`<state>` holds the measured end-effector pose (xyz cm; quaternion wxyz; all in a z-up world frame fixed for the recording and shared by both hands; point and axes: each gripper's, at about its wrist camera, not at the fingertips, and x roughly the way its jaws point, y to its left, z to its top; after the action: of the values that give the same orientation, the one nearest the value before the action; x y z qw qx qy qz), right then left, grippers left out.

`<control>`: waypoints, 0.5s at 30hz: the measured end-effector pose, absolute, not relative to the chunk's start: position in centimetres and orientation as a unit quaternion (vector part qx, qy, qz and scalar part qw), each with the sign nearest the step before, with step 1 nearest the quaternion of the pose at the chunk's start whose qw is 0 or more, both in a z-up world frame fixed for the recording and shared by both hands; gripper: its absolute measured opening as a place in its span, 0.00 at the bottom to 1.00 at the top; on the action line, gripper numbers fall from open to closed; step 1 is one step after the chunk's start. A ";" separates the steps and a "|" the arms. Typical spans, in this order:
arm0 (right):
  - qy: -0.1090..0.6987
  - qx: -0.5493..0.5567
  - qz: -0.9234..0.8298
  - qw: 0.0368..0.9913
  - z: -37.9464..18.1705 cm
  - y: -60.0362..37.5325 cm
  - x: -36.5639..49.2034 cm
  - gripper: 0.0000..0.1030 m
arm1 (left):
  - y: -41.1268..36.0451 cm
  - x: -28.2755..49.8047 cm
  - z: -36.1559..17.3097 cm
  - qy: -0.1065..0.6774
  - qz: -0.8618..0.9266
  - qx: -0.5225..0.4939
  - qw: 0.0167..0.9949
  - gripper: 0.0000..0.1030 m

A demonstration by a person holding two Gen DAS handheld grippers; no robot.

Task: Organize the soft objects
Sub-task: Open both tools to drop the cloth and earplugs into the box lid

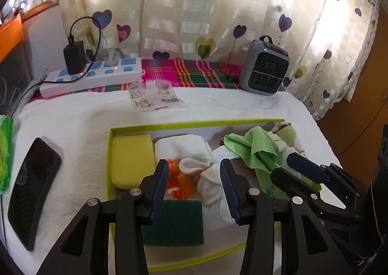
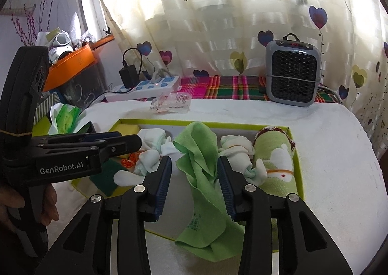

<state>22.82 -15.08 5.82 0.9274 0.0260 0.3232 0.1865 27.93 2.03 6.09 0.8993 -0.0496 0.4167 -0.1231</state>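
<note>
A lime-rimmed shallow box [image 1: 110, 153] [image 2: 297, 153] lies on a white towel. It holds a yellow sponge [image 1: 132, 161], a dark green scouring pad [image 1: 174, 222], orange-tied white socks [image 1: 206, 175] [image 2: 150, 156], a folded white cloth [image 1: 179, 147], a rolled green patterned towel [image 2: 276, 161] and a loose green cloth [image 1: 257, 151] [image 2: 201, 165]. My left gripper [image 1: 195, 190] is open above the socks. My right gripper [image 2: 194, 187] is open, its jaws either side of the green cloth, which drapes over the box's front rim.
A black phone [image 1: 31, 190] and a green wipes pack [image 1: 4, 153] lie left of the box. At the back are a power strip [image 1: 92, 76], a plastic packet [image 1: 155, 95], a grey heater [image 1: 264, 71] and the curtain.
</note>
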 end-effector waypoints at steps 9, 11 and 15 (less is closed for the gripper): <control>0.312 0.030 0.187 0.931 6.5 -15.3 21.1 0.39 | 2.3 25.9 6.8 0.408 -0.119 -0.045 0.904 0.41; 0.310 0.032 0.187 0.931 6.7 -15.4 20.6 0.39 | 2.2 25.3 6.9 0.406 -0.118 -0.043 0.905 0.41; 0.308 0.037 0.185 0.933 7.0 -15.8 19.6 0.39 | 2.2 24.1 7.0 0.403 -0.119 -0.039 0.907 0.41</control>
<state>19.61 -15.78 6.98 0.9325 0.0372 0.3076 0.1854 24.08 2.19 7.01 0.9067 -0.0388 0.4029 -0.1188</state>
